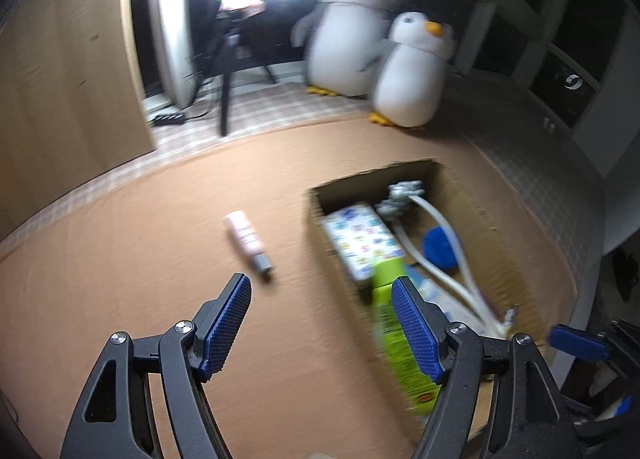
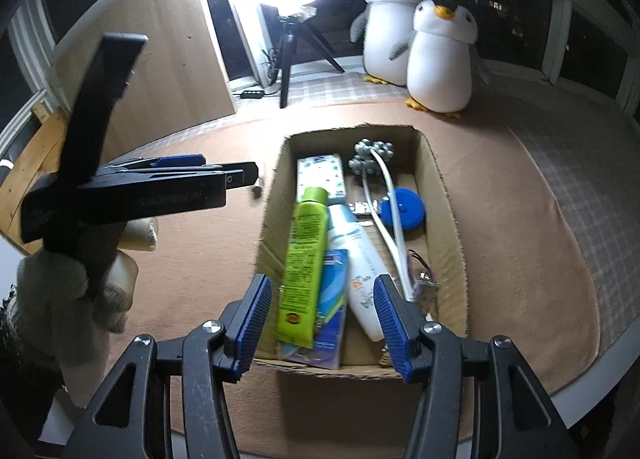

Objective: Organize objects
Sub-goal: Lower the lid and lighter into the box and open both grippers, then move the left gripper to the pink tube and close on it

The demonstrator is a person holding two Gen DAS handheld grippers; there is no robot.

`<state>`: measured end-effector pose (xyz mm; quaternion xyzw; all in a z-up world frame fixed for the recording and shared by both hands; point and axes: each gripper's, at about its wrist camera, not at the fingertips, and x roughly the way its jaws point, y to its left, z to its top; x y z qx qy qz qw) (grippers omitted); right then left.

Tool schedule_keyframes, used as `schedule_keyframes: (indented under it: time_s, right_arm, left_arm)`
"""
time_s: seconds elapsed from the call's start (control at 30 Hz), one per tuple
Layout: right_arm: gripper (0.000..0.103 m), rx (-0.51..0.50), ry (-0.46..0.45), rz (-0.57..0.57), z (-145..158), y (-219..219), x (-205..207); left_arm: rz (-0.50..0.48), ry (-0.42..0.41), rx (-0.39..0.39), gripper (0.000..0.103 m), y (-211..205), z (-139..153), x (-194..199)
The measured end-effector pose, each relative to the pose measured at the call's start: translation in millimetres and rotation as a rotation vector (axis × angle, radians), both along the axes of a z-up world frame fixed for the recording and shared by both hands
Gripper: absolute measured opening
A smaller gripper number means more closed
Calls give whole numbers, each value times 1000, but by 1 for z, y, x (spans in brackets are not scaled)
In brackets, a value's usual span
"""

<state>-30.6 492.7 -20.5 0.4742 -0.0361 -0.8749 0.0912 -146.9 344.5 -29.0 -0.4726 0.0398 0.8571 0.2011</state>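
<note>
My left gripper [image 1: 320, 323], fingers wide apart and empty, has the pink bottle [image 1: 247, 238] at eleven o'clock, lengthwise toward me, outside the box [image 1: 320, 235].

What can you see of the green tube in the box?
The green tube is a lime-green squeeze tube, plastic by the look, with a matching round cap at the far end and a flat crimped end nearest the right camera. Dark print runs down its face, with a small orange mark near the crimp. It lies lengthwise along the left side of the cardboard box, resting on a blue packet and beside a white bottle. Neither gripper touches it.
</note>
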Motion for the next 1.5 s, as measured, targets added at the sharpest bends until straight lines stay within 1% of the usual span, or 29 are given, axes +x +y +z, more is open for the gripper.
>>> schedule_keyframes:
  time_s: [0.07, 0.27, 0.37, 0.57, 0.63, 0.73, 0.9, 0.97, 1.13, 1.2, 1.33, 1.43, 1.5]
  right_arm:
    - [49, 3, 10, 10, 4, -7, 4]
    - [49, 2, 27, 27, 14, -29, 16]
    - [49, 7, 34, 43, 18, -40, 23]
    - [49, 22, 31, 64, 19, -62, 38]
    - [50, 31, 27, 65, 18, -67, 42]
    - [50, 30, 17, 55, 15, -69, 46]
    - [50, 36, 2, 25, 12, -67, 54]
    - [50, 40, -6, 9, 10, -64, 57]
    - [50, 55, -18, -20, 8, -59, 61]
    - [50, 61, -21, -32, 8, -56, 61]
    - [50, 65, -25, -57, 7, -50, 60]
    - [50, 66, -31, -66, 7, -47, 59]
    - [50, 66, -34, -68, 7, -46, 58]
  left_arm:
    - [40, -8, -9, 76, -18, -2, -5]
    - [116, -20, -30, 76, -57, -7, -19]
    - [149, -48, -11, 75, -73, -12, -28]
    - [190, -87, 2, 75, -89, -22, -49]
    - [205, -91, -2, 75, -89, -24, -57]
    - [212, -104, -5, 70, -84, -30, -71]
    - [207, -144, -3, 61, -69, -45, -94]
    - [202, -166, 1, 60, -62, -53, -103]
    - [198, -197, -19, 59, -48, -72, -116]
    - [193, -203, -34, 55, -43, -78, -119]
    - [176, -205, -52, 51, -33, -85, -123]
    - [168, -209, -56, 44, -29, -87, -125]
    - [166, -217, -50, 33, -29, -88, -126]
